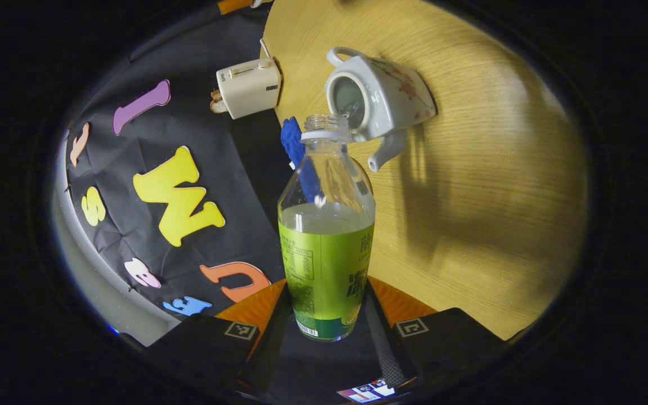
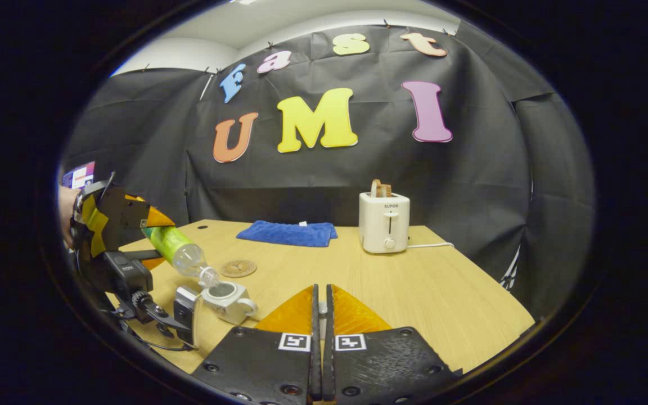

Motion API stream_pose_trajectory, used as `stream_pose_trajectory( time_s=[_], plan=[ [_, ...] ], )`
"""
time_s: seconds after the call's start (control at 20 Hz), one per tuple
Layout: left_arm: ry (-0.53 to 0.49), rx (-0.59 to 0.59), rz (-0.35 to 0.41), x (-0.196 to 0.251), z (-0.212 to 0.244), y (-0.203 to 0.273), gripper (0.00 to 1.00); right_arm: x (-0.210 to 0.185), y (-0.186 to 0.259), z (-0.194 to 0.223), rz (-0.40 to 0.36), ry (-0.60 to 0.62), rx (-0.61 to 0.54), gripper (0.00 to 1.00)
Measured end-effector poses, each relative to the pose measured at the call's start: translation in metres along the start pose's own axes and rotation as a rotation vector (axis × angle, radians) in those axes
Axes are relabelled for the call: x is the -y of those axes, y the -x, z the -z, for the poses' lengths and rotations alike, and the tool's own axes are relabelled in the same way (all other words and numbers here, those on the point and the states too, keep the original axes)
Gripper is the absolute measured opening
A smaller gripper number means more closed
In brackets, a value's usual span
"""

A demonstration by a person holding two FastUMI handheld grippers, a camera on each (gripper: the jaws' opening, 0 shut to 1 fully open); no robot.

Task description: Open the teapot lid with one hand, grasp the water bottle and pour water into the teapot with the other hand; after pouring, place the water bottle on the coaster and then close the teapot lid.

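Our left gripper [image 1: 324, 315] is clamped on the clear plastic water bottle with the green label [image 1: 327, 247], a finger pressing each side of its lower body. We hold the bottle tipped, its uncapped mouth just over the open top of the white ceramic teapot with a red floral print [image 1: 380, 101], which stands on the light wooden table [image 1: 498, 185] with no lid on it. Our right gripper [image 2: 319, 315] hangs above the table with its fingers drawn together, only a thin slit between them; we cannot tell whether anything sits in that slit. Beyond the teapot we see the round brown coaster [image 2: 238, 268], bare, then the folded blue cloth [image 2: 289, 233] and the white toaster [image 2: 383, 223] at the far edge.
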State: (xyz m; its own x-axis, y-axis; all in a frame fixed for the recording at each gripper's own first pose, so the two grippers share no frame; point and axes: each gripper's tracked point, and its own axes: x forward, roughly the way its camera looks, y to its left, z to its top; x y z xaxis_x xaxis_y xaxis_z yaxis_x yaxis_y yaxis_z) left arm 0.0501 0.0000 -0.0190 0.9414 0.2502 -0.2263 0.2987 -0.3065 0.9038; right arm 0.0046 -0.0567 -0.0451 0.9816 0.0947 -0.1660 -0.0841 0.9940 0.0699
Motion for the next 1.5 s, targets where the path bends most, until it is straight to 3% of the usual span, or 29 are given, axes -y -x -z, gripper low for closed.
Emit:
stream_pose_trajectory(
  time_s=[1.15,1.5],
  plan=[
    [-0.277,-0.013,-0.142,-0.052,-0.009,0.009,0.74,-0.003,0.005,0.004,-0.024,-0.017,0.001,0.01],
    [-0.296,-0.015,-0.152,-0.059,-0.009,0.009,0.74,0.001,0.006,0.004,-0.02,-0.026,0.003,0.01]
  ],
)
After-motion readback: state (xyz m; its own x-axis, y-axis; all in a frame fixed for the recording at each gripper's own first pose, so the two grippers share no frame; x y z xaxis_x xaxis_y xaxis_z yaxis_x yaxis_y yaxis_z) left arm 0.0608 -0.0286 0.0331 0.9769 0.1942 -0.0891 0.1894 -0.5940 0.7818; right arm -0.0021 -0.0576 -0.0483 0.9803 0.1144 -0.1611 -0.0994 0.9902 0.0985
